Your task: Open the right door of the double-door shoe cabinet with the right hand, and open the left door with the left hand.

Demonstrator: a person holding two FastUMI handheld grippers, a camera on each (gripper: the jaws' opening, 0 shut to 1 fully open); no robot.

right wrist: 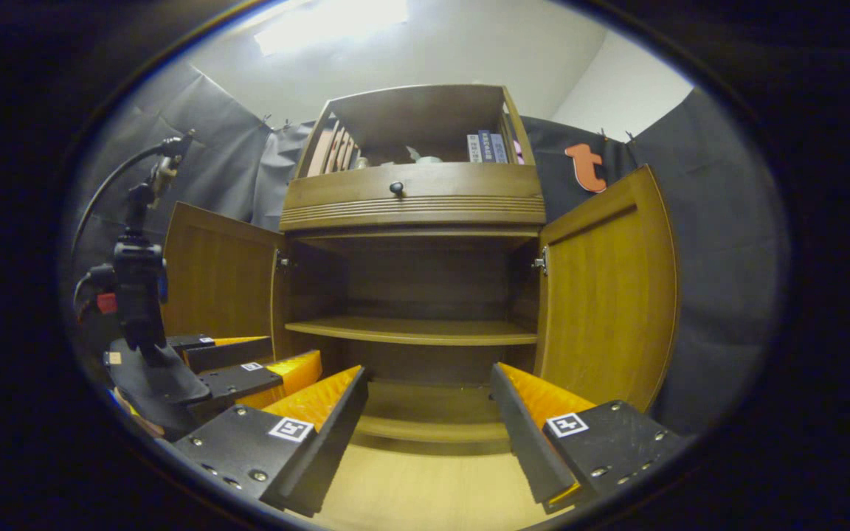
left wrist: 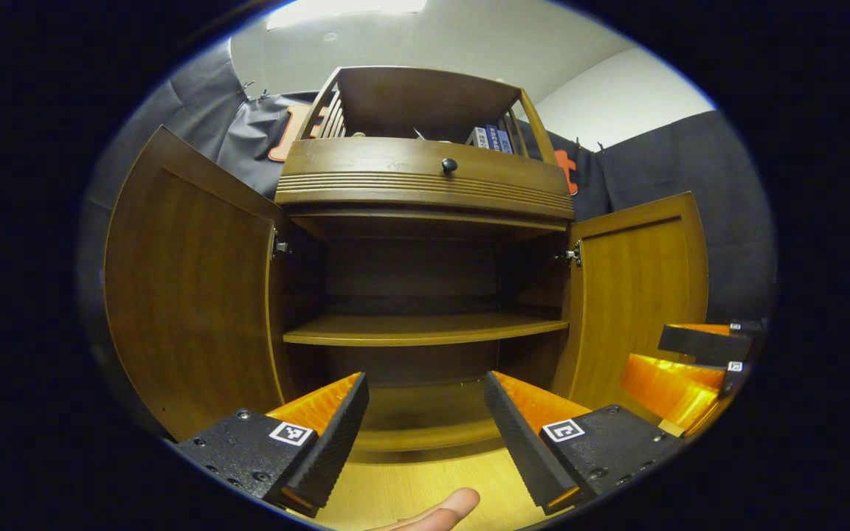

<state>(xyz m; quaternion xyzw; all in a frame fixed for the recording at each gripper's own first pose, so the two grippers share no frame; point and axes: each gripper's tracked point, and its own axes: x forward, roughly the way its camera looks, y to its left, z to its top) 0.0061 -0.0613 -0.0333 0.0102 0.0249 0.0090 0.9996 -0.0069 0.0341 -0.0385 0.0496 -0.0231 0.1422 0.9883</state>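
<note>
The brown wooden shoe cabinet (left wrist: 425, 188) (right wrist: 410, 199) stands straight ahead with both doors swung wide. Its left door (left wrist: 189, 287) (right wrist: 218, 276) and right door (left wrist: 639, 287) (right wrist: 606, 295) stand out to either side, baring a dark inside with one shelf (left wrist: 425, 330) (right wrist: 410, 331). My left gripper (left wrist: 425, 431) is open in front of the opening, nothing between its fingers. My right gripper (right wrist: 429, 428) is likewise open and holds nothing. In the left gripper view the right gripper (left wrist: 698, 365) shows at the right by the right door. In the right gripper view the left gripper (right wrist: 240, 365) shows at the lower left.
A drawer with a round black knob (left wrist: 449, 165) (right wrist: 396, 188) sits above the doors, under an open top shelf with books (left wrist: 490, 137) (right wrist: 488, 147). A fingertip (left wrist: 440, 510) pokes in at the bottom. Pale wood floor (right wrist: 425, 487) lies before the cabinet.
</note>
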